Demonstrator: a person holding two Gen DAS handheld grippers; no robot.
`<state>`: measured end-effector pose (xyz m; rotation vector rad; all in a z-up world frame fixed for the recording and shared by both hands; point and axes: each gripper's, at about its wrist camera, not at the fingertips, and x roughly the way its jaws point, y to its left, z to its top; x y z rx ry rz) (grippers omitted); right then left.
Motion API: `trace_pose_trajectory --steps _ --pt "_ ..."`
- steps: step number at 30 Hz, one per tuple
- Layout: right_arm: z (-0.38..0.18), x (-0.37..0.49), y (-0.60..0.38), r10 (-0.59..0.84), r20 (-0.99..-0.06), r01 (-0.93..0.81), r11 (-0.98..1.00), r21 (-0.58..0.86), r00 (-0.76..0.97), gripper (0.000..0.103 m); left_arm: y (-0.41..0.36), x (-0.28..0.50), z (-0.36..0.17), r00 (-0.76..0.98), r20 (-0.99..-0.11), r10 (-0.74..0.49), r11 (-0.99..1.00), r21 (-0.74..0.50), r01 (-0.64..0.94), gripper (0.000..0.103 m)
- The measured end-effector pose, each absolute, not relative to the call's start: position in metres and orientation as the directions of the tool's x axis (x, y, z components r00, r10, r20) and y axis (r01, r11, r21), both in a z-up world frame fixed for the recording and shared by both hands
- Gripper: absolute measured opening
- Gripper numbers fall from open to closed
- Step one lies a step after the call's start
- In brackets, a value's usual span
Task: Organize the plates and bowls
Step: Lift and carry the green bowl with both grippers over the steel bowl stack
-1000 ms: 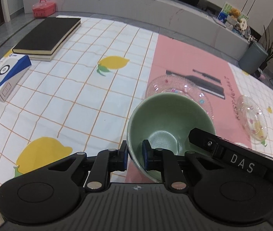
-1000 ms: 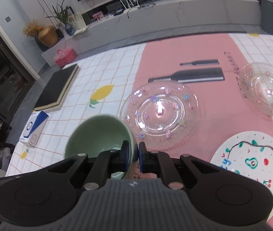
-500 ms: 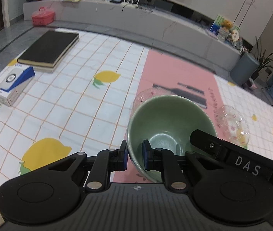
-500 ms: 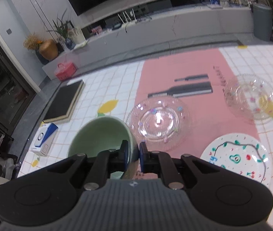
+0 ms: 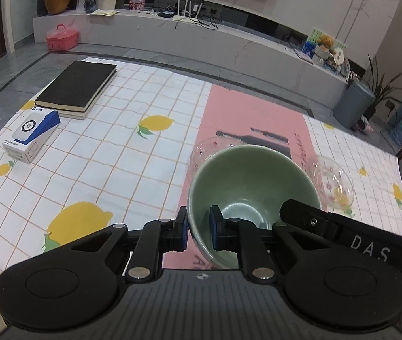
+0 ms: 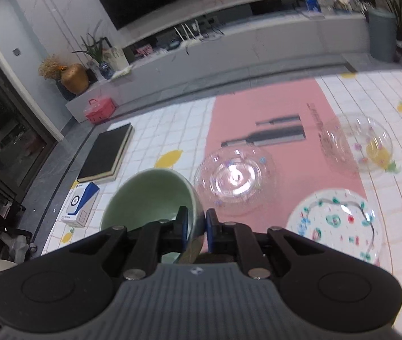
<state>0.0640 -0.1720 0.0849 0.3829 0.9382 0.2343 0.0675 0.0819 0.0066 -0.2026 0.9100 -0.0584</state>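
A green ceramic bowl is held in the air above the table by both grippers. My left gripper is shut on its left rim. My right gripper is shut on its right rim; the bowl also shows in the right wrist view. A clear glass plate with coloured dots lies on the pink strip, partly hidden behind the bowl in the left wrist view. A clear glass bowl sits to the right. A white painted plate lies near the front right.
A black book and a white-and-blue box lie at the table's left side. The lemon-print tablecloth covers the table. A printed knife picture marks the pink strip. The table's front edge is just below the grippers.
Both grippers have risen with the green bowl; the table and the dishes look smaller and farther below. The grip on the bowl is unchanged.
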Motion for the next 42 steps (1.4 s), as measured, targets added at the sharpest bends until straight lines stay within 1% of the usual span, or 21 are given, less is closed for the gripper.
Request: trace_pose_trajectory --steps 8,21,29,35,36,42 --pt "0.088 0.043 -0.187 0.328 -0.762 0.004 0.917 0.398 0.559 0.012 0.068 0.048 0.003 0.577 -0.799 -0.173 0.980 -0.200 0.017 0.019" --pt "0.053 0.027 -0.207 0.328 -0.815 0.082 0.907 0.413 0.477 0.012 0.043 0.044 -0.023 0.451 -0.877 -0.165 0.985 -0.125 0.118 0.019" --pt "0.027 0.032 -0.211 0.353 -0.835 0.096 0.899 0.428 0.422 0.012 0.037 0.049 -0.040 0.401 -0.907 -0.132 0.987 -0.084 0.134 0.019" --pt "0.022 0.033 -0.213 0.347 -0.838 0.092 0.903 0.420 0.421 0.012 0.034 0.050 -0.042 0.392 -0.909 -0.138 0.984 -0.082 0.157 0.020" --pt "0.022 0.034 -0.213 0.344 -0.840 0.087 0.906 0.415 0.420 0.012 0.033 0.051 -0.043 0.386 -0.912 -0.136 0.984 -0.078 0.162 0.022" --pt "0.022 0.033 -0.208 0.325 -0.847 0.060 0.922 0.384 0.421 0.010 0.033 0.051 -0.041 0.370 -0.917 -0.147 0.972 -0.066 0.224 0.024"
